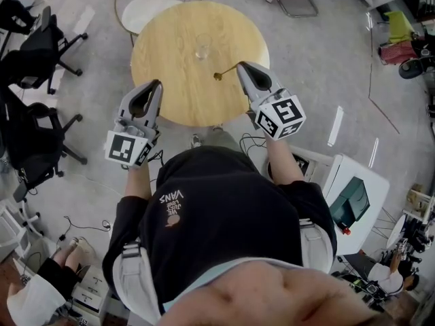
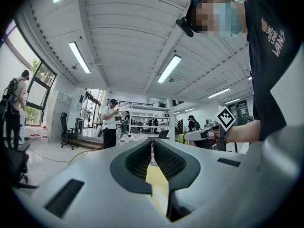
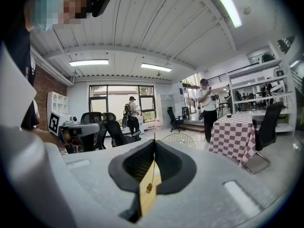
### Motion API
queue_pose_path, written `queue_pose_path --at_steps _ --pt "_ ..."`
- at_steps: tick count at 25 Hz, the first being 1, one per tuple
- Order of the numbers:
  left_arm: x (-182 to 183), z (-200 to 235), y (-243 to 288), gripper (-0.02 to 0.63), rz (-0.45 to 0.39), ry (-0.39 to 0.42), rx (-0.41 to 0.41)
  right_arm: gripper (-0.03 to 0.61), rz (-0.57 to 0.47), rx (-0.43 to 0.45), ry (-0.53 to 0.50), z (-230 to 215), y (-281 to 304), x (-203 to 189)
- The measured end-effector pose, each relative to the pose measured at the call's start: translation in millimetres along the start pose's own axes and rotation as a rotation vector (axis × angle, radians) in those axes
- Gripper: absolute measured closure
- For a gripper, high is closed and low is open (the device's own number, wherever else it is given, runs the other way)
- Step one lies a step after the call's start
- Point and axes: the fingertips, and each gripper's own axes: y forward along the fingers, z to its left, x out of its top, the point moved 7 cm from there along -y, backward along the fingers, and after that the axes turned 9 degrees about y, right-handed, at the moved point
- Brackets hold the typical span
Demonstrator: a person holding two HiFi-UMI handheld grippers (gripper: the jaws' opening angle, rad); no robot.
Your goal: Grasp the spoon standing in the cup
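Observation:
A clear glass cup (image 1: 202, 46) stands empty near the middle of the round wooden table (image 1: 170, 87). My right gripper (image 1: 240, 66) is shut on the handle of a thin gold spoon (image 1: 226, 71). The spoon juts leftward over the table, its bowl just right of the cup and nearer to me, clear of it. In the right gripper view the spoon (image 3: 149, 188) shows as a thin line between the closed jaws of the right gripper (image 3: 154, 141). My left gripper (image 1: 157, 85) hovers at the table's near left edge. In its own view the left gripper (image 2: 152, 144) is shut on nothing.
A wire chair with a white cushion (image 1: 151, 7) stands behind the table. Black office chairs (image 1: 34, 53) line the left side. A white box (image 1: 353, 195) and cables lie on the floor at the right. A checkered table (image 3: 233, 132) and standing people show in the gripper views.

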Motion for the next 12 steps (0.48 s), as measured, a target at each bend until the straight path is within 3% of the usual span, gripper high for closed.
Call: queue_pose_path --at_steps 12 --pt "1.7 2.7 11.7 0.591 -0.012 -0.001 0.003 0.577 0.009 -0.017 0.01 -4.9 -9.6 -4.7"
